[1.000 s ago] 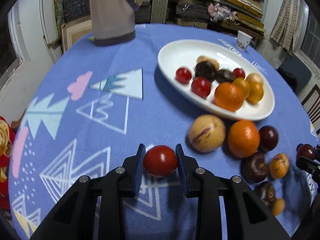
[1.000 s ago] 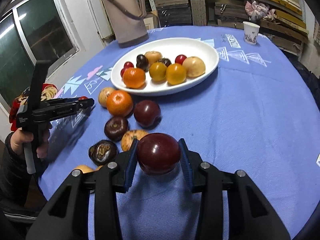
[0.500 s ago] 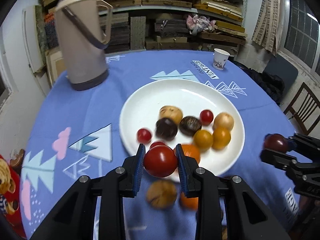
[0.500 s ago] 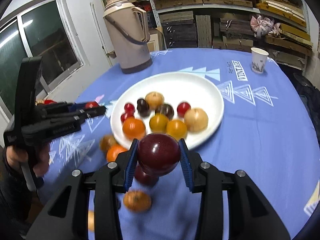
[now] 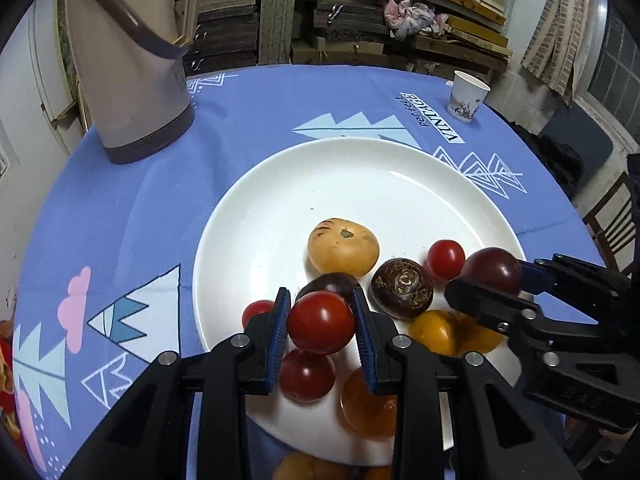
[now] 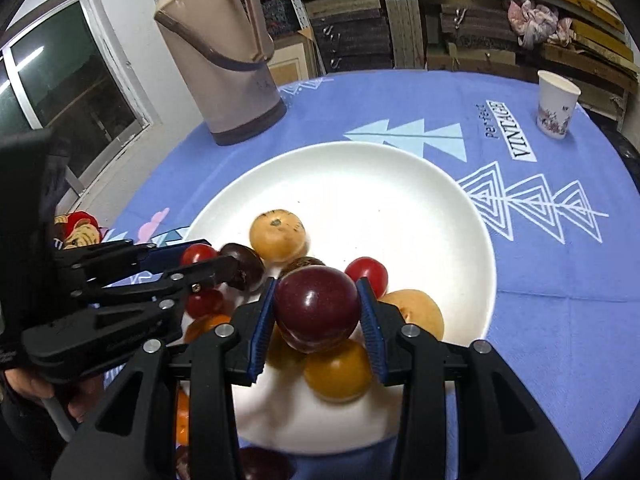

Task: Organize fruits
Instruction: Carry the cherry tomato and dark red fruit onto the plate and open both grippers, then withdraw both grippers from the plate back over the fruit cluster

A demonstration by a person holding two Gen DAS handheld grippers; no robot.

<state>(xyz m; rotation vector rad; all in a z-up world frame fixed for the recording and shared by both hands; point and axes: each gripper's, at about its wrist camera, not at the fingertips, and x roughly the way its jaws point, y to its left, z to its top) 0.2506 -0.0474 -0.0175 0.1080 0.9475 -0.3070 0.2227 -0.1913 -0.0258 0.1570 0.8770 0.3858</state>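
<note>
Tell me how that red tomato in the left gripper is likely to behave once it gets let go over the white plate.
The red tomato is round and glossy, so it will probably roll on release. The white plate looks smooth and shallow, with fruit crowded under the left gripper, so it will likely nudge neighbours. Its thin skin may bruise if dropped.

Printed words on the cloth
The blue patterned tablecloth [image 6: 532, 280] reads "perfect VINTAGE" beside the white round plate [image 6: 440, 216]; nothing else legible.

A storeroom doubling as a living space — shelves [image 5: 400, 12] stacked with flat boards and bundles line the wall behind a round table [image 6: 560, 264] in a printed blue cloth, carrying a thermos jug [image 6: 224, 56] and paper cup [image 6: 556, 104].
</note>
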